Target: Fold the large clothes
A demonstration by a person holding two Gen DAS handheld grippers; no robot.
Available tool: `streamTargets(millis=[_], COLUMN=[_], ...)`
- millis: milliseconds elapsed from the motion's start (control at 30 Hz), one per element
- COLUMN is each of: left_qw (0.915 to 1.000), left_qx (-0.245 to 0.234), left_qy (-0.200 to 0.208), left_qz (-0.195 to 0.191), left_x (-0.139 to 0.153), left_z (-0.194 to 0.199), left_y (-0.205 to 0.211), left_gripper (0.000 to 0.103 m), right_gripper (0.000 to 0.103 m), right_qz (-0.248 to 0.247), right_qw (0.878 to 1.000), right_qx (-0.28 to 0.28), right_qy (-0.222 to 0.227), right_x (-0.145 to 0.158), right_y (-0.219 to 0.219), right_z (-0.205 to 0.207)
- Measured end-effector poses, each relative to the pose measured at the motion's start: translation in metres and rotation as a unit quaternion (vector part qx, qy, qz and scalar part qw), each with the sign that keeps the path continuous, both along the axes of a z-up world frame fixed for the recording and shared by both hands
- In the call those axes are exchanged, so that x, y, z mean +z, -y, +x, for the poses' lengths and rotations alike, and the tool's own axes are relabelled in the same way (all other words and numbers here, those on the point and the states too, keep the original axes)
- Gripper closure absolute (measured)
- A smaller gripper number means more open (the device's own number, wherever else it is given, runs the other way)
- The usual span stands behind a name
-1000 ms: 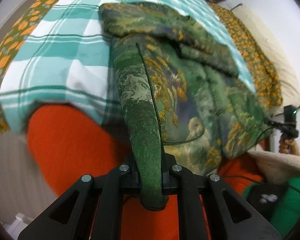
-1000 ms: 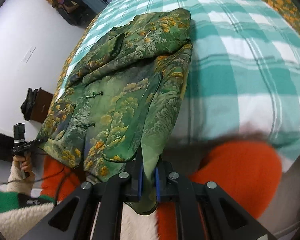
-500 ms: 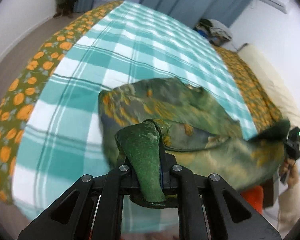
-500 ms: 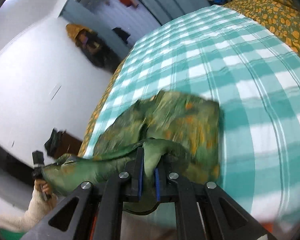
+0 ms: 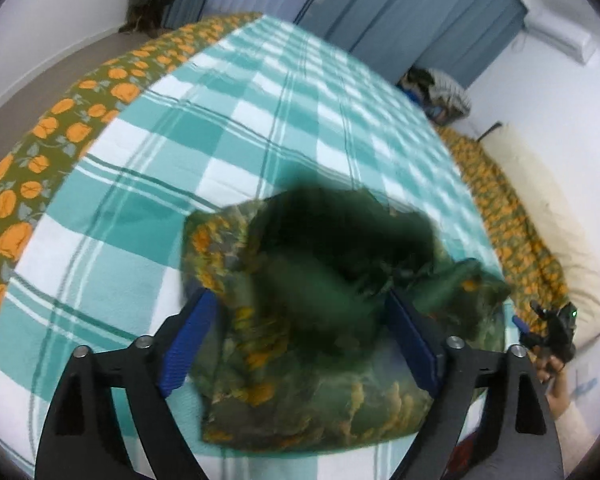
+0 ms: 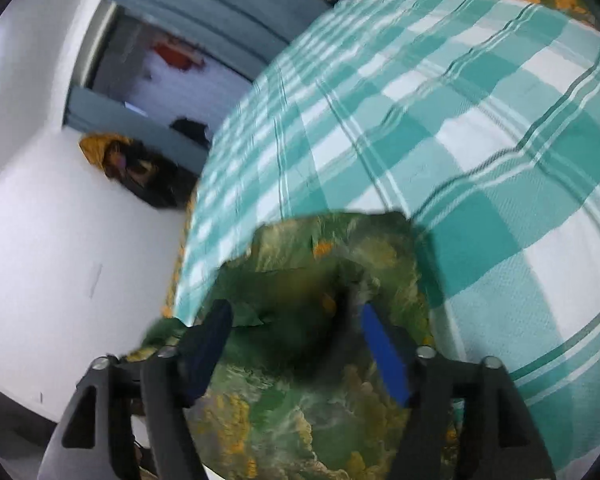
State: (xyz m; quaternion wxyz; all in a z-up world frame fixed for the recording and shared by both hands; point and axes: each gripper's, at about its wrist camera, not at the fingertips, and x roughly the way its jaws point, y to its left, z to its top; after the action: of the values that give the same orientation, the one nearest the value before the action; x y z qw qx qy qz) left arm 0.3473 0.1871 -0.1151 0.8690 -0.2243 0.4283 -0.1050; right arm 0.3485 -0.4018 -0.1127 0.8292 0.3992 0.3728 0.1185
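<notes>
A green jacket with a gold landscape print (image 5: 300,368) lies bunched and folded over itself on the teal and white checked bedspread (image 5: 220,128), near the bed's front edge. My left gripper (image 5: 300,320) is open, its blue-padded jaws spread wide on either side of the jacket's blurred dark-green fabric. In the right wrist view the jacket (image 6: 320,400) fills the lower middle, and my right gripper (image 6: 296,328) is open around it. The fabric between both jaws is motion-blurred.
The checked bedspread (image 6: 480,140) covers most of the bed, with an orange-flowered green border (image 5: 60,128) at the left and far right. A cream pillow (image 5: 548,216) lies at the right. Blue curtains (image 5: 412,12) and piled clothes (image 5: 440,92) stand beyond. The other gripper's handle (image 5: 556,328) shows at right.
Both grippers have opened and let go of the jacket's hem. The hem was carried up and forward over the jacket, which now lies folded on the bed.
</notes>
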Motion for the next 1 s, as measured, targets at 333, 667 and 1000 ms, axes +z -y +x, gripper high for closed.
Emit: streamTargets(millis=[333, 667, 1000], left_qw=[0.9951, 0.9867, 0.9736], left_qx=[-0.047, 0.014, 0.116], left_qy=[-0.046, -0.013, 0.119], left_qz=[0.074, 0.161, 0.157], left_x=[-0.040, -0.011, 0.046], left_z=[0.036, 0.039, 0.099], left_y=[0.046, 0.064, 0.045], left_gripper=[0.015, 0.100, 0.103], right_gripper=[0.029, 0.094, 0.095], right_qz=[-0.214, -0.440, -0.448], right_qw=[0.972, 0.892, 0.885], right_qx=[0.091, 0.098, 0.021], right_qy=[-0.022, 0.018, 0.126], right_x=[0.004, 0.029, 0.093], right_y=[-0.044, -0.122, -0.122], right_z=[0.022, 0.017, 0.081])
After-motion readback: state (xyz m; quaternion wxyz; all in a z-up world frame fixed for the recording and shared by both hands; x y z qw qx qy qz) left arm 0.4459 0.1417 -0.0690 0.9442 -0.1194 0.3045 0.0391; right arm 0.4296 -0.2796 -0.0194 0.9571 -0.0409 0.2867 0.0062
